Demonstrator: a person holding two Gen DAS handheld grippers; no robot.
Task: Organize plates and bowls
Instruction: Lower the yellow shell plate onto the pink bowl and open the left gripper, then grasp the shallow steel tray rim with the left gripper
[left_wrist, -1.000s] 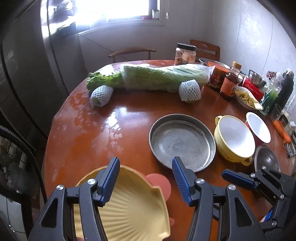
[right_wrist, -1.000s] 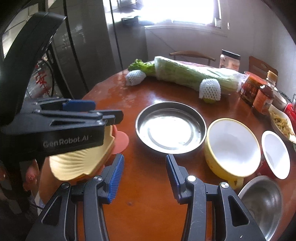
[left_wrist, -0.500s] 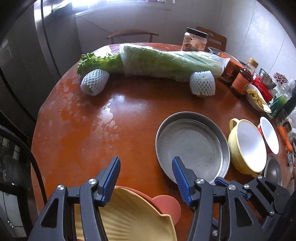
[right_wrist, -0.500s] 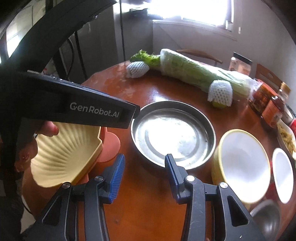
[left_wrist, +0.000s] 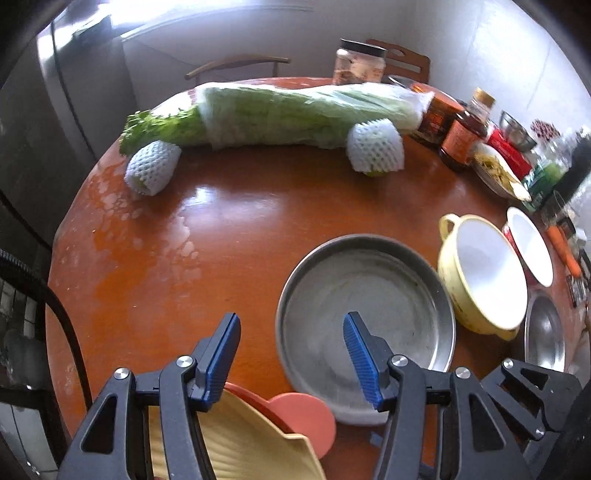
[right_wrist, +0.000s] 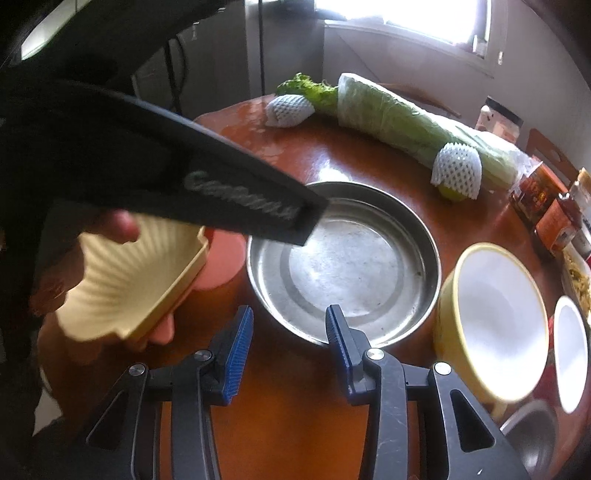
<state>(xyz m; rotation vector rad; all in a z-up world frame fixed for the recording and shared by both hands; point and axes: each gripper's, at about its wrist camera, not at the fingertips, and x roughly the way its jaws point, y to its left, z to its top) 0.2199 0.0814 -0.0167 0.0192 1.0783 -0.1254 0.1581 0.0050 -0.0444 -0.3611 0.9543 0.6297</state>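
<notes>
- Round table of glossy orange-brown wood (left_wrist: 229, 236), bearing everything below; landmark for places: the round grey metal plate (left_wrist: 365, 299), lying flat near the front edge of the table.
- Long green cabbage in clear plastic wrap (left_wrist: 295, 114), across the far side of the table, well behind the metal plate.
- Yellow bowl with small handles and white inside (left_wrist: 487, 273), just beside the metal plate on its right; rims very near, contact cannot be told.
- Pale yellow shell-shaped ribbed plate (right_wrist: 129, 280), left of the metal plate, resting on a pink flat plate (right_wrist: 225, 262); a bare hand (right_wrist: 59, 288) seen at its left rim.
- Red bowl with white inside (left_wrist: 532, 247), further right, behind the yellow bowl.
- Small steel bowl (left_wrist: 545, 332), right of the metal plate, in front of the yellow bowl.
- Left gripper (left_wrist: 291, 354), above the left front rim of the metal plate: blue pads apart, have just been closing a little, nothing pressed between them.
- Right gripper (right_wrist: 290, 350), at the front rim of the metal plate: pads apart with only table between them, have just been closing; right pad close to the rim, touching cannot be told.
</notes>
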